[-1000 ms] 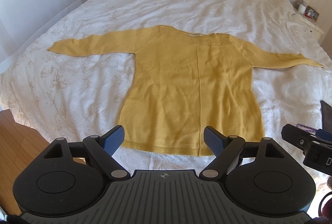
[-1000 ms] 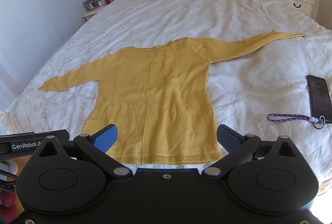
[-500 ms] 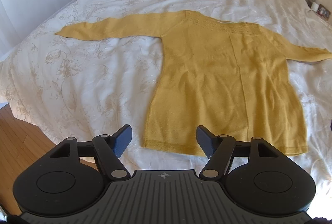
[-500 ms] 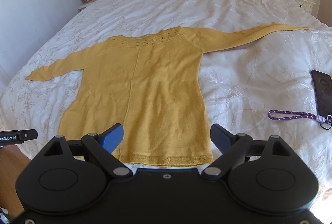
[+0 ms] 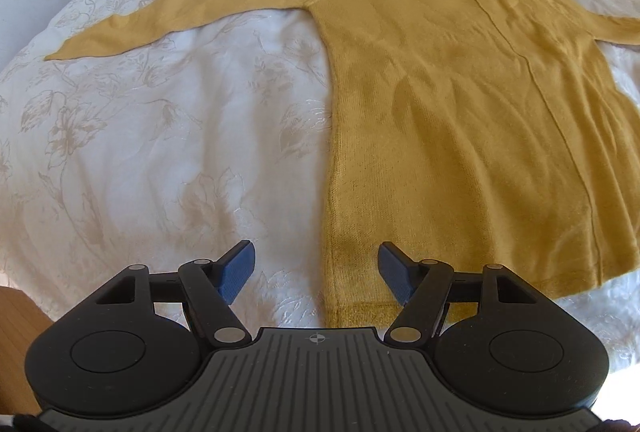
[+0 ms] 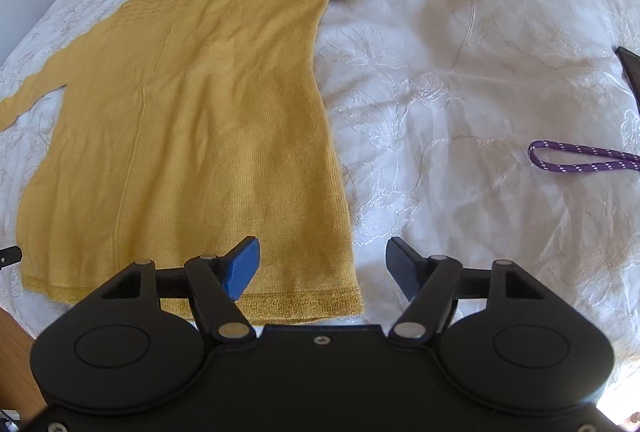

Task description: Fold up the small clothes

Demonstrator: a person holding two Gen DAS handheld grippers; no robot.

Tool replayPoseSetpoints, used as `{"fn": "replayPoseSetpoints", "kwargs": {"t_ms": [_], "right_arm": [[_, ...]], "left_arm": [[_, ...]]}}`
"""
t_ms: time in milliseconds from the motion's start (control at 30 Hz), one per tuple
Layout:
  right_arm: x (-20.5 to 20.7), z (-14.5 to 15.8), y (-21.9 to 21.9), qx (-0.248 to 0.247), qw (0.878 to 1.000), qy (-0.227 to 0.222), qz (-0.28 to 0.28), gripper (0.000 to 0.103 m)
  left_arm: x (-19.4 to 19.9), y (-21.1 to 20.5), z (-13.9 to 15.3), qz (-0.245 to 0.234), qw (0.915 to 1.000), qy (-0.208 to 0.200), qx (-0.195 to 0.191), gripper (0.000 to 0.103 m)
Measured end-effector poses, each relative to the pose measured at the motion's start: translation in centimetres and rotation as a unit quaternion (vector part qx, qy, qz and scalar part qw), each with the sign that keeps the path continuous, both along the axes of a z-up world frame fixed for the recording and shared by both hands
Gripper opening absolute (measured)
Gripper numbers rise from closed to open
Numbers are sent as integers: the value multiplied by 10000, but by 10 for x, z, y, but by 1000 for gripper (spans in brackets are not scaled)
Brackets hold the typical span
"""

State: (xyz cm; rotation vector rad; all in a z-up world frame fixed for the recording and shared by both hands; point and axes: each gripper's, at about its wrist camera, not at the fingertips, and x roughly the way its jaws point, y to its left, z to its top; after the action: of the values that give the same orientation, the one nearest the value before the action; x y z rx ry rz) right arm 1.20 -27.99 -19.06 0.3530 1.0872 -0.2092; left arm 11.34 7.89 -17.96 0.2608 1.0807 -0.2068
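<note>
Left wrist view: both claws, left claw (image 5: pixel 316 266) and right claw (image 6: pixel 323 264), gape released over the yellow sweater's (image 5: pixel 460 135) hem.

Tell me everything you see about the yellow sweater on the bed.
The yellow sweater is a fine knit with a lacy openwork yoke, a centre seam and a ribbed hem. It lies flat on the white embroidered bedspread, both long sleeves spread sideways, hem toward the cameras. Nothing grips it: the left gripper and right gripper are open, each above a hem corner.

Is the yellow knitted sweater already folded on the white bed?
No, the yellow knitted sweater lies flat on the white bed, both sleeves spread out.
</note>
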Motion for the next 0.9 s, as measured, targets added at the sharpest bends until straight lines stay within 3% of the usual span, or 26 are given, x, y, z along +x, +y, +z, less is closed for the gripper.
{"fn": "replayPoseSetpoints", "kwargs": {"t_ms": [133, 333, 433, 533, 567, 600, 800, 900], "right_arm": [[15, -21, 0, 52, 9996, 267, 43, 72], [22, -33, 0, 120, 9990, 423, 54, 74], [22, -32, 0, 168, 9988, 454, -4, 71], [30, -32, 1, 318, 9984, 470, -37, 45], [31, -31, 1, 430, 9979, 477, -22, 24], [32, -29, 1, 570, 9972, 482, 9, 12], [18, 10, -1, 382, 9986, 374, -41, 11], [5, -9, -10, 443, 9953, 786, -339, 11]], "left_arm": [[14, 0, -17, -160, 9996, 248, 3, 67], [20, 0, -16, -330, 9980, 394, -367, 67], [17, -1, -15, -344, 9974, 451, -440, 59], [18, -4, -14, -275, 9975, 507, -418, 31], [20, -6, -13, -302, 9972, 561, -403, 15], [21, -6, -11, -328, 9969, 585, -403, 7], [20, 16, 12, -35, 9969, 633, -468, 5], [23, 27, -6, 88, 9951, 939, -313, 5]]}}
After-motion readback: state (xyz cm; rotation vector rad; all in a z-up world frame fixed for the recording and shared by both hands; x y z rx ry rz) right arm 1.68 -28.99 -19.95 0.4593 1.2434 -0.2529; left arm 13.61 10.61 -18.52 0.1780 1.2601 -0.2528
